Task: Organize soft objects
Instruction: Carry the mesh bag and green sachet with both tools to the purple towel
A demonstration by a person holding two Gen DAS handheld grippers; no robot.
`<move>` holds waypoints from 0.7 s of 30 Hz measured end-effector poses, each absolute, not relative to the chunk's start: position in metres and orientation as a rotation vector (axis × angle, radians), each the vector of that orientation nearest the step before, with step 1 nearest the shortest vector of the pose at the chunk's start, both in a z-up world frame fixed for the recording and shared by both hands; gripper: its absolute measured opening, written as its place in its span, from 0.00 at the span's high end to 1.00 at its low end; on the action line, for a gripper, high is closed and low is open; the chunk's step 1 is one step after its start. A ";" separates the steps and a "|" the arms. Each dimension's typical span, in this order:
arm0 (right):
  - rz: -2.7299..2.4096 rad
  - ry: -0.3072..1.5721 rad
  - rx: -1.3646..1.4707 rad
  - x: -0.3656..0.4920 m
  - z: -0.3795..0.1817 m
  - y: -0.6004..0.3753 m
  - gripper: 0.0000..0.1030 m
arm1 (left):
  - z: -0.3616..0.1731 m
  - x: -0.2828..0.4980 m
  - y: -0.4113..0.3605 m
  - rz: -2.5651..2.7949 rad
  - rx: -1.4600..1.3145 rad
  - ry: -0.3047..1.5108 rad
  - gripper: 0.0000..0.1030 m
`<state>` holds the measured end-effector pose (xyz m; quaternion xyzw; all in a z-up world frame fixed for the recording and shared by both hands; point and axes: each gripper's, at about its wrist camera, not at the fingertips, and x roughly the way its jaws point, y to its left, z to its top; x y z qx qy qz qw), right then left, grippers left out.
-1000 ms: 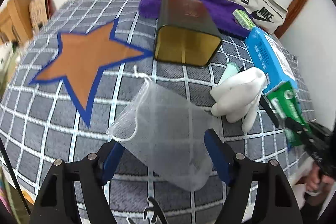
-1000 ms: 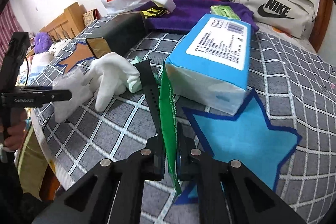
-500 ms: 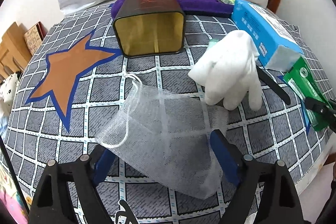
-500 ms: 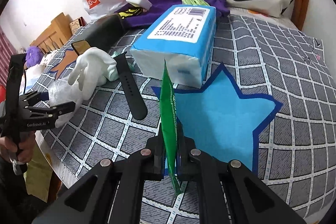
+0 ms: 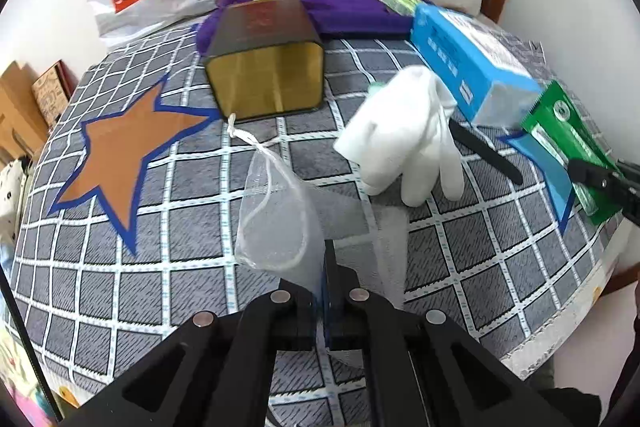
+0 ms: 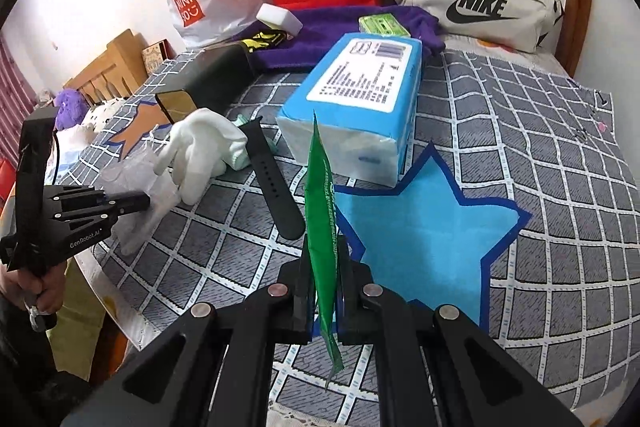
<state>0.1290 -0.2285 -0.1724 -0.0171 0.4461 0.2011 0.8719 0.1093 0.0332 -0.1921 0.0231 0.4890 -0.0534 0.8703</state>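
**Mesh pouch and green packet both pinched over the checked bedspread**

At the left of the left wrist view, an orange star patch with a blue border (image 5: 128, 143) is seen on the grey checked bedspread (image 5: 192, 227). Just right of it, the dark rectangular tin with a gold inside (image 5: 266, 83) lies on its side, its open mouth turned toward the camera. Below the tin, the translucent white mesh drawstring pouch (image 5: 276, 215) is pinched at its lower edge by the left gripper (image 5: 325, 291), whose fingers are pressed together on the fabric; the knotted cord end reaches up to just beside the tin's rim. Further right, the white fabric glove (image 5: 404, 143) lies on the bedspread, touching a black watch strap (image 5: 488, 155). Behind them the blue tissue pack (image 5: 468, 67) is laid.

In the right wrist view, the flat green plastic packet (image 6: 322, 211) is held edge-on and upright between the closed fingers of the right gripper (image 6: 325, 291), above a light blue star patch (image 6: 424, 227).
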 end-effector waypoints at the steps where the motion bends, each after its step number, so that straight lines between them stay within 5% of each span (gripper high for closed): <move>1: 0.419 0.929 -0.036 0.129 -0.171 -0.229 0.93 | -0.190 0.108 0.036 -0.110 0.036 1.018 0.97; 21: 0.458 0.835 -0.006 0.147 -0.121 -0.225 0.93 | -0.115 0.128 0.064 -0.127 -0.118 0.886 0.97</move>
